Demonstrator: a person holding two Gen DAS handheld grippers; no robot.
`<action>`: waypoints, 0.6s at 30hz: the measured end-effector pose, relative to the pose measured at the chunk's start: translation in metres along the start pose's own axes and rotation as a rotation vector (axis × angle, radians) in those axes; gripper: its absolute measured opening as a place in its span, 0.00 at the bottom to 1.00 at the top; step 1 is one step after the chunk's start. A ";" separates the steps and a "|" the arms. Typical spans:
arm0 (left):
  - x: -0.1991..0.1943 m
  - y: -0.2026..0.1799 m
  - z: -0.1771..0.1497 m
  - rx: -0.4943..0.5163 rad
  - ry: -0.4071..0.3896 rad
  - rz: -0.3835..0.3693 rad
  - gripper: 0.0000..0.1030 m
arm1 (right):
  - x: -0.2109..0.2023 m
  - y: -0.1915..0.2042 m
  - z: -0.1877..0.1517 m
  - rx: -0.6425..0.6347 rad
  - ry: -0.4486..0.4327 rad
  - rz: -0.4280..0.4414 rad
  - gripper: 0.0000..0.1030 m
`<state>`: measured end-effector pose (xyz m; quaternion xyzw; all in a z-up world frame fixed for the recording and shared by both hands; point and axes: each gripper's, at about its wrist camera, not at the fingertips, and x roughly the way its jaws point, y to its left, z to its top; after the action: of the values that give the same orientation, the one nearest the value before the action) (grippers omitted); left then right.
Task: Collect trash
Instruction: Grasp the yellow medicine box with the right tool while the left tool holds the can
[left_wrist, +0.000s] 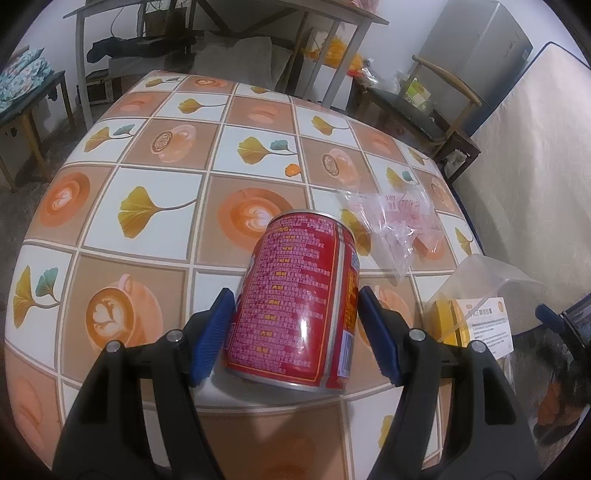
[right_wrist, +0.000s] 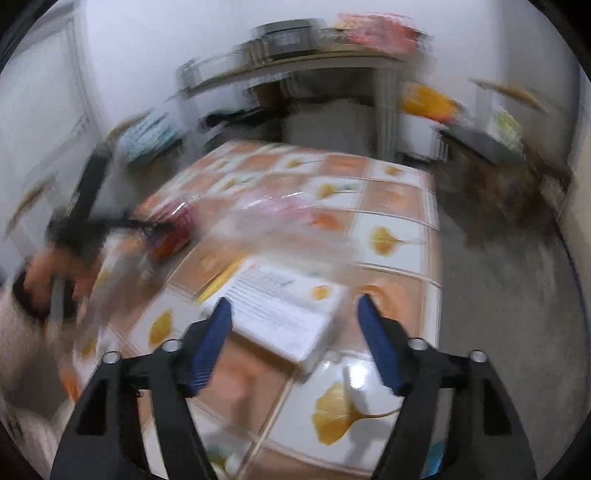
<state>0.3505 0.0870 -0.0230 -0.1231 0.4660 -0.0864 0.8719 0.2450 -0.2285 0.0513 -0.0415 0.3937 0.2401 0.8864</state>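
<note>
A red drink can (left_wrist: 295, 306) with small printed text sits tilted between the blue pads of my left gripper (left_wrist: 295, 295), which press on both its sides over the patterned tabletop (left_wrist: 147, 206). A crumpled clear wrapper with pink print (left_wrist: 395, 218) lies beyond it on the right. A clear plastic bag holding a yellow box and a white label (left_wrist: 484, 325) stands at the table's right edge. In the blurred right wrist view my right gripper (right_wrist: 291, 302) is open above a white labelled pack (right_wrist: 284, 314), not pressing on it. The can (right_wrist: 173, 236) shows at the left there.
A small orange scrap (left_wrist: 293, 169) lies mid-table. A wooden chair (left_wrist: 443, 99), a grey cabinet (left_wrist: 476, 48) and a leaning mattress (left_wrist: 535, 166) stand to the right. A metal-legged desk (left_wrist: 221, 22) is behind the table. Grey floor (right_wrist: 498, 295) runs along the table's right side.
</note>
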 end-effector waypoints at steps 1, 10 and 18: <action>0.000 0.000 0.000 -0.003 -0.001 0.000 0.63 | 0.003 0.015 0.002 -0.107 0.027 -0.002 0.71; -0.001 0.002 -0.003 -0.013 -0.006 -0.009 0.63 | 0.061 0.078 0.002 -0.670 0.154 -0.140 0.73; -0.001 0.004 -0.003 -0.012 -0.004 -0.019 0.63 | 0.091 0.083 0.003 -0.754 0.221 -0.156 0.73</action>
<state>0.3474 0.0906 -0.0250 -0.1332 0.4634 -0.0917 0.8713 0.2611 -0.1195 -0.0024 -0.4194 0.3667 0.2938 0.7767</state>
